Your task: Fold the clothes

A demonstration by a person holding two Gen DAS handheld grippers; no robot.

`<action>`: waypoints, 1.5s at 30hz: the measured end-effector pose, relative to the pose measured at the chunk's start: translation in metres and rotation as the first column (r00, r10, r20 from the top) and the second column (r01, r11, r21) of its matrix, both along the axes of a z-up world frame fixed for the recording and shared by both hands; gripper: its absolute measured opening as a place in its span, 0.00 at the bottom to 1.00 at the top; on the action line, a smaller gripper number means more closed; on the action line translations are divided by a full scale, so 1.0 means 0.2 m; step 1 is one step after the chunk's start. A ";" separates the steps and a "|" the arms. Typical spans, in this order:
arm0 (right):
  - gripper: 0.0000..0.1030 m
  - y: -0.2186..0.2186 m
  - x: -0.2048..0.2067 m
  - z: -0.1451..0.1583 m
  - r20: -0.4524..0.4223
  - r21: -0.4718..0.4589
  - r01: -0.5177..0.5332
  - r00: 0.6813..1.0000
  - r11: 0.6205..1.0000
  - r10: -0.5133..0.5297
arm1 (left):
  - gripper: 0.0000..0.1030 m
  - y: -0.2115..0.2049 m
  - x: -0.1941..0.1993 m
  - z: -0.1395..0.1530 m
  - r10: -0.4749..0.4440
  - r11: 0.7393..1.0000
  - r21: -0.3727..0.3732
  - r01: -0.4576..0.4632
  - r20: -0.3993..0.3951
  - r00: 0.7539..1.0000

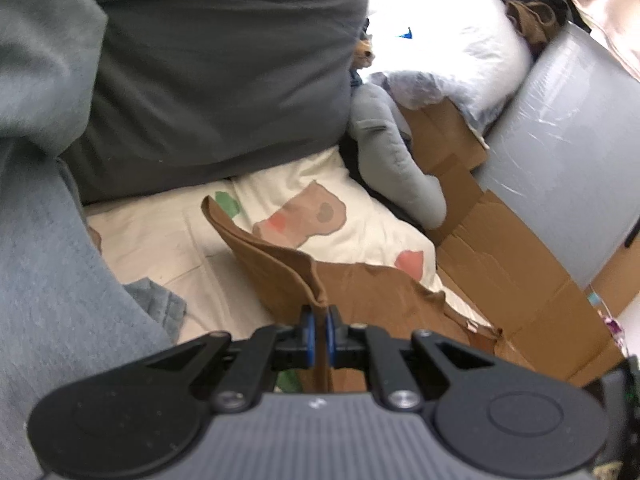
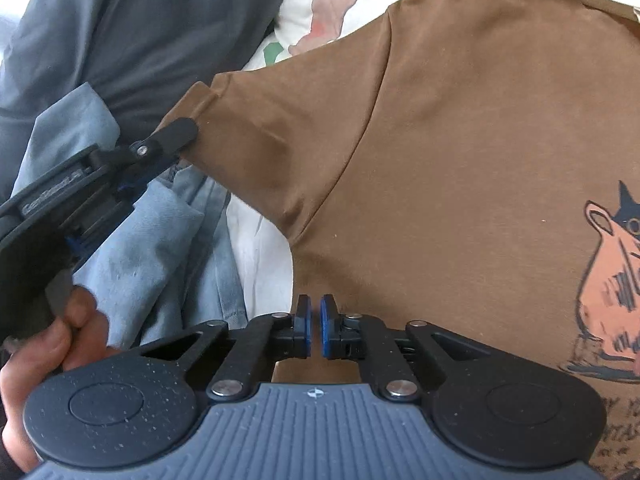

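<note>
The only writing is a few dark letters printed on the brown T-shirt [image 2: 460,152], down at the right edge of the right wrist view. They are cut off and too blurry to read. The side of the left gripper [image 2: 192,130] has raised letters too, also too blurry to read.

The biggest thing is the bed sheet [image 1: 168,236]. It is cream with pink, brown and green animal shapes. A dark grey pillow [image 1: 216,80] lies at its far end, and a white pillow [image 1: 448,40] sits beside it. Flat brown cardboard [image 1: 520,256] lies by the bed, with a grey wrapped panel [image 1: 568,152] next to it.

The brown T-shirt is spread on the sheet. It is plain brown with short sleeves. On its chest is a picture of an orange animal [image 2: 612,280] with dark lines and a black pointed hat.

Light blue clothes [image 2: 160,240] lie bunched beside the shirt.

The left gripper is pinching the hem of the shirt's sleeve and holds it up off the sheet. In the left wrist view the brown cloth runs right between its blue pads [image 1: 307,332].

The right gripper [image 2: 315,326] is low over the shirt's side edge. Its blue pads are pressed nearly together, and I cannot tell if any cloth is caught between them.

A hand [image 2: 44,352] grips the left gripper's handle.
</note>
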State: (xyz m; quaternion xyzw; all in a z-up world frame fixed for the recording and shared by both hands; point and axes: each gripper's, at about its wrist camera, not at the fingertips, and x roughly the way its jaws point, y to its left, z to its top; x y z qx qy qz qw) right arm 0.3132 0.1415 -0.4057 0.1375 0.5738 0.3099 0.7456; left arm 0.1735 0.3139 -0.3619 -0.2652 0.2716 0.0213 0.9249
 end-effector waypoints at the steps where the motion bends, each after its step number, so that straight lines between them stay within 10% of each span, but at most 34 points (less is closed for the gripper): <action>1: 0.03 0.00 0.01 -0.01 -0.005 0.005 0.012 1.000 1.000 -0.012 | 0.06 0.00 0.00 0.00 -0.006 1.000 0.002 0.006 -0.002 1.000; 21: 0.03 0.08 0.18 -0.18 -0.107 0.050 0.083 0.991 0.995 -0.077 | 0.05 -0.07 -0.03 0.02 -0.141 0.990 -0.002 0.141 -0.015 0.990; 36: 0.04 0.07 0.13 -0.21 -0.025 0.072 0.052 0.998 0.996 -0.050 | 0.05 -0.25 -0.02 -0.05 -0.298 0.950 -0.101 0.296 -0.009 0.954; 45: 0.04 0.06 0.16 -0.20 -0.019 0.073 0.038 0.999 0.997 -0.037 | 0.26 -0.17 -0.12 0.00 -0.268 0.955 -0.131 0.266 0.000 0.963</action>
